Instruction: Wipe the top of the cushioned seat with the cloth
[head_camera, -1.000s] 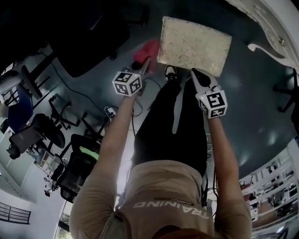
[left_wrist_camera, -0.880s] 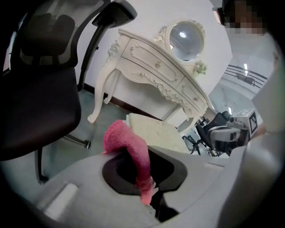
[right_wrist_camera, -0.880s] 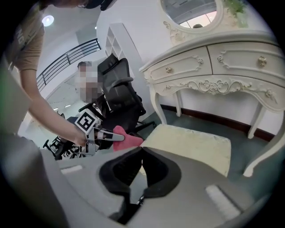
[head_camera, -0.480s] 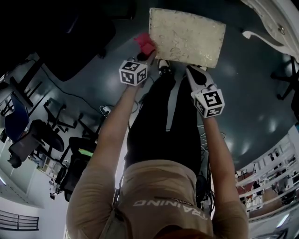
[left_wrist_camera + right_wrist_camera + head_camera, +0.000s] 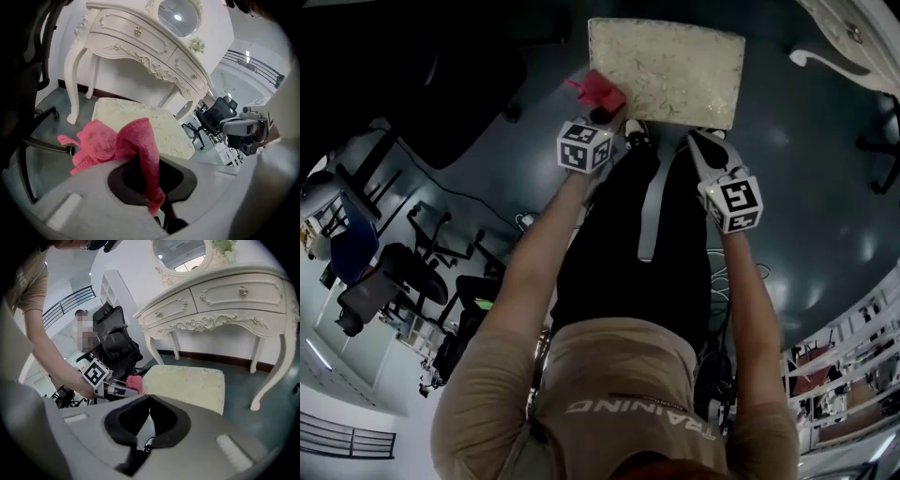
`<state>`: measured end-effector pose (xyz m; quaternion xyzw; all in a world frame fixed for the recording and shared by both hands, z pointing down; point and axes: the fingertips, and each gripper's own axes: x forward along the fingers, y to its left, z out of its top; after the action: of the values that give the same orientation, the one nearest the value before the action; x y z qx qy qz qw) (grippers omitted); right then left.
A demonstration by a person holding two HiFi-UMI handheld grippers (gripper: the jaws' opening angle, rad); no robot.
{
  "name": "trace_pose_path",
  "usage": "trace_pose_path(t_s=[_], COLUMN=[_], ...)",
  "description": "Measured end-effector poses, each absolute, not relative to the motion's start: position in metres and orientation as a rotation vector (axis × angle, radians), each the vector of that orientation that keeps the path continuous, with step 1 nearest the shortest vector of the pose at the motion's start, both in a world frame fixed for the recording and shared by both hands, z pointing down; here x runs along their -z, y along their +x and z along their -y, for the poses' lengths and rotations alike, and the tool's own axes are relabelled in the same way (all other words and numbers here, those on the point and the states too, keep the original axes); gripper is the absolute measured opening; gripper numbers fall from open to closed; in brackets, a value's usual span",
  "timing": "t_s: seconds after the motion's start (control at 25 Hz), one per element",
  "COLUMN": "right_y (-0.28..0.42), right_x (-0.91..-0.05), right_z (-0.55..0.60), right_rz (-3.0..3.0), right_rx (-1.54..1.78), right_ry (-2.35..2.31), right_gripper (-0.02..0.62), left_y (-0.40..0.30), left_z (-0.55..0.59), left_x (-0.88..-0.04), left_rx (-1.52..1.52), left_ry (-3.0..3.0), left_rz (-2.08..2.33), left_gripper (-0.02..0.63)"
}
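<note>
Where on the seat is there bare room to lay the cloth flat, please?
Nearly the whole seat top is bare, up to the dressing table side. Only its near-left corner is crowded, where the left gripper holds the cloth.

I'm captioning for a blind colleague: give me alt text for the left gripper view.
The left gripper has its jaws shut on a pink cloth, bunched in front of a cream cushioned seat. Behind stands an ornate white dressing table with an oval mirror.
</note>
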<state>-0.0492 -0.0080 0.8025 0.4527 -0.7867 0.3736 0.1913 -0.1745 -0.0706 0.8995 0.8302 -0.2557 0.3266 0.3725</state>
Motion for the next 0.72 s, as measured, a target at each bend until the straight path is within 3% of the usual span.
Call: trace_pose_path(t_s=[0.72], right_y=[0.041], right_x=[-0.809], right_z=[-0.003], right_rz=[2.217], right_rx=[-1.087], right_ry=[1.291], right_gripper=[0.005], left_y=[-0.039], left_z=[0.027], left_x=[-0.907], left_rx=[-0.917], left_ry=[2.154], left_rz=[0.509], left_gripper=[0.032])
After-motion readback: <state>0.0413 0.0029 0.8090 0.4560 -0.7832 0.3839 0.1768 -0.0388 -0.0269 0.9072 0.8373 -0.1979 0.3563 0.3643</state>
